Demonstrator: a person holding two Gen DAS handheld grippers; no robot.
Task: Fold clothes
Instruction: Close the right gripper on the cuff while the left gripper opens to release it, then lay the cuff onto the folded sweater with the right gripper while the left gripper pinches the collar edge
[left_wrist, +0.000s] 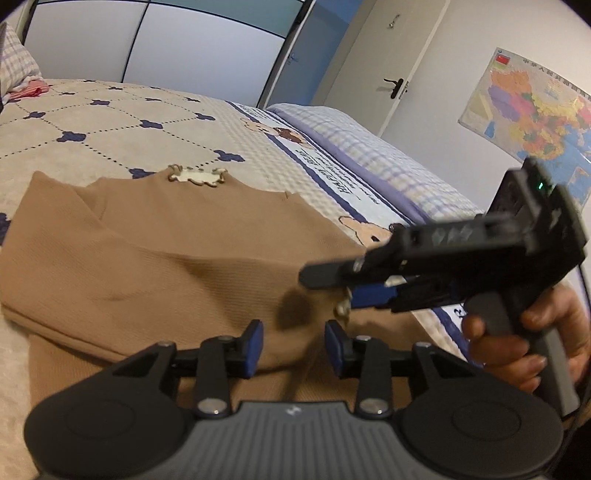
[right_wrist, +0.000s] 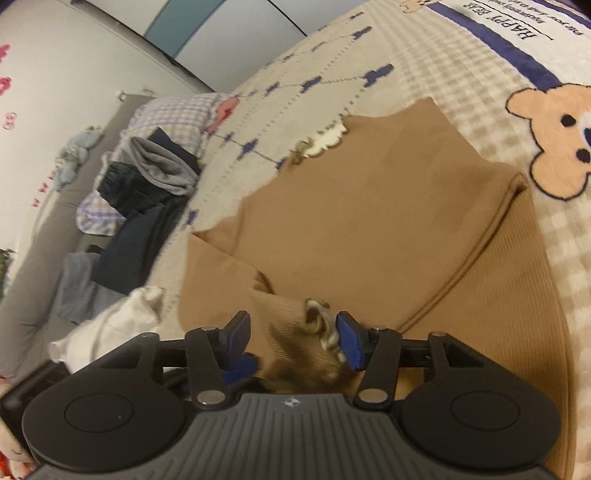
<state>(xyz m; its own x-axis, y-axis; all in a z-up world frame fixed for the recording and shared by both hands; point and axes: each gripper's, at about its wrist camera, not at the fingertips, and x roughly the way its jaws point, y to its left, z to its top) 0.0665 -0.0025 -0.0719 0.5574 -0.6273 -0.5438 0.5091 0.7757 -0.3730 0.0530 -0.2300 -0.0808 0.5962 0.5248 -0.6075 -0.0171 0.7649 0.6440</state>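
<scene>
Underneath, a quilted bear-print bedspread (left_wrist: 122, 122) meets pale wardrobe doors (left_wrist: 147, 40).

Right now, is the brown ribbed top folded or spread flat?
Partly folded: the brown ribbed top has one layer doubled over another, its edge crossing the cloth below.

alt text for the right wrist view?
The right gripper has a bunched cuff of a tan ribbed top between its part-open jaws. The top lies partly folded on a bear-print bedspread, with a pile of dark clothes at left.
</scene>
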